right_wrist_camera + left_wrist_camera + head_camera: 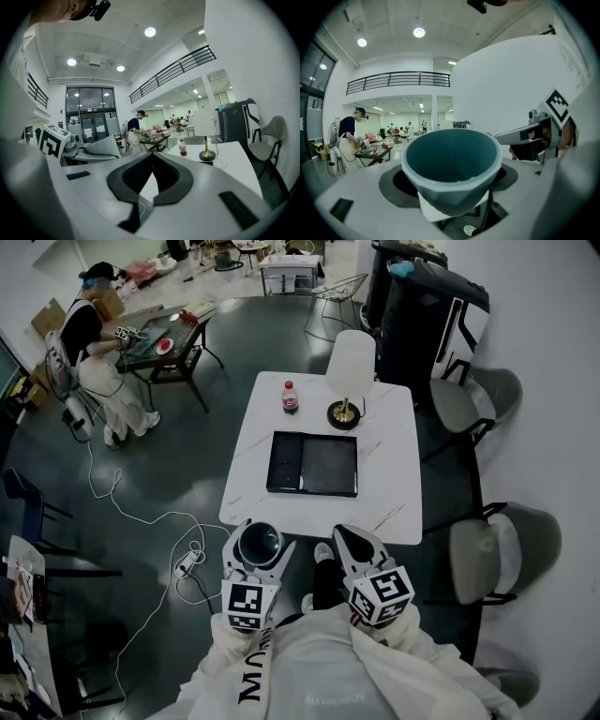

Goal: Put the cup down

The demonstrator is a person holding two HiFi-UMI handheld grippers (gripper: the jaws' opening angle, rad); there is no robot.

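A teal cup [260, 543] with a pale rim is held upright in my left gripper [255, 551], which is shut on its lower body. It hangs just short of the near left edge of the white marble table [394, 427]. In the left gripper view the cup [452, 161] fills the gap between the dark pads [393, 183], and its inside looks empty. My right gripper [349, 545] hovers beside it at the table's near edge. Its jaws are shut with nothing between them [153, 155].
On the table lie a black tray [314, 463], a white-shaded lamp [350, 371] and a small red-labelled bottle [291, 397]. Grey chairs [497, 554] stand to the right. Cables [141, 521] trail over the floor on the left. A person [89, 334] works at a far table.
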